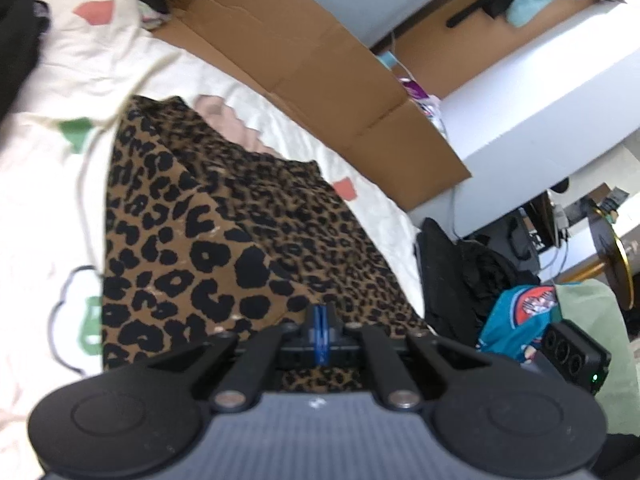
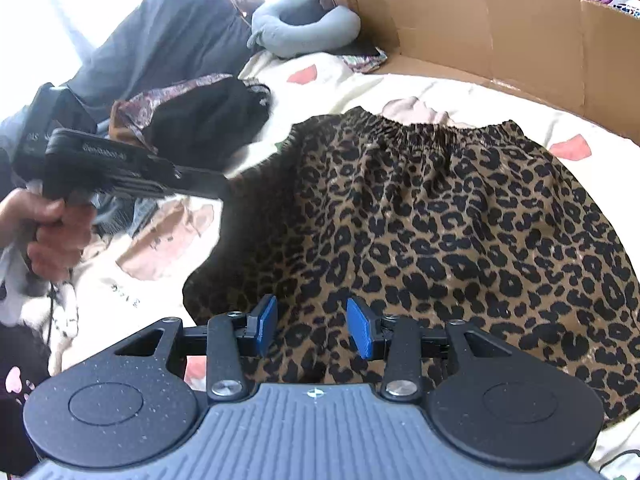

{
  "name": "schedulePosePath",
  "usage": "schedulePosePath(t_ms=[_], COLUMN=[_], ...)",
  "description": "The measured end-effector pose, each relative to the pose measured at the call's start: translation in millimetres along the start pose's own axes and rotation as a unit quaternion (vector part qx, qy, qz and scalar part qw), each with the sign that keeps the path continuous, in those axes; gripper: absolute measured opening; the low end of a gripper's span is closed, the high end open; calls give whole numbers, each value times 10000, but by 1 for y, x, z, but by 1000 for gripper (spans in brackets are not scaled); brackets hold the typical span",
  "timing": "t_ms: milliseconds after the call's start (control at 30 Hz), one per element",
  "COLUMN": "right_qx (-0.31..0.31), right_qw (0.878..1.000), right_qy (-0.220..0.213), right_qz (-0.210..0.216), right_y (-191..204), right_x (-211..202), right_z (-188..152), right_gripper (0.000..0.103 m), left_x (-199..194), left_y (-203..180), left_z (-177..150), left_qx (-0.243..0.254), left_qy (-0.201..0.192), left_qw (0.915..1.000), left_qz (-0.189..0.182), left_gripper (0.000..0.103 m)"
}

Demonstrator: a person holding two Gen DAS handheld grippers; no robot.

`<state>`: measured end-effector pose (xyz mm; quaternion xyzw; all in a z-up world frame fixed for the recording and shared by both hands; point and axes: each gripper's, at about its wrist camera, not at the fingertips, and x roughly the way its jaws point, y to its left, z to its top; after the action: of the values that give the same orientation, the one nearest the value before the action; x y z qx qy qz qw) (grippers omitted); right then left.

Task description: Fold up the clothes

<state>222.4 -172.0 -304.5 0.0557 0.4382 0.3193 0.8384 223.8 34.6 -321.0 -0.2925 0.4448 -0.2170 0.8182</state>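
Leopard-print skirt (image 2: pixel 440 216) in closed left gripper (image 2: pixel 224 184) jaws; right gripper (image 2: pixel 312 328) jaws apart.

Cluttered bedroom, daylight
Cream printed bedspread (image 2: pixel 420 84), cardboard box (image 1: pixel 304 64) behind it, white desk (image 1: pixel 532 92) at right, grey pillow (image 2: pixel 160 40) upper left, bright window glare

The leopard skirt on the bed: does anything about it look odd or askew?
Yes. The leopard skirt does not lie flat: its left side is lifted where the left gripper meets it. The right gripper is open above the hem.
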Motion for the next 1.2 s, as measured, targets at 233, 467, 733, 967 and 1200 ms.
schedulePosePath(t_ms=[233,467,733,967,1200], right_qx=[244,379,567,610,715], right_qw=[9996,9988,9975,9963,9945], right_qy=[-143,-254,-408,-538,-613], right_qz=[24,150,69,-270,-464], right_y=[-5,-7,-16,-24,-39], right_x=[1,6,14,11,-2], right_z=[8,10,11,8,9], right_gripper=[46,46,32,2,1], left_x=[28,54,72,76,60], left_y=[-14,-28,-50,-56,-42], left_z=[-7,-9,-17,-18,-14], left_qx=[-28,45,146,194,60], left_qy=[168,302,471,421,85], left_qw=[9996,9982,9957,9957,9988], left_qz=[-205,-523,-787,-803,-486], left_gripper=[1,1,1,3,12])
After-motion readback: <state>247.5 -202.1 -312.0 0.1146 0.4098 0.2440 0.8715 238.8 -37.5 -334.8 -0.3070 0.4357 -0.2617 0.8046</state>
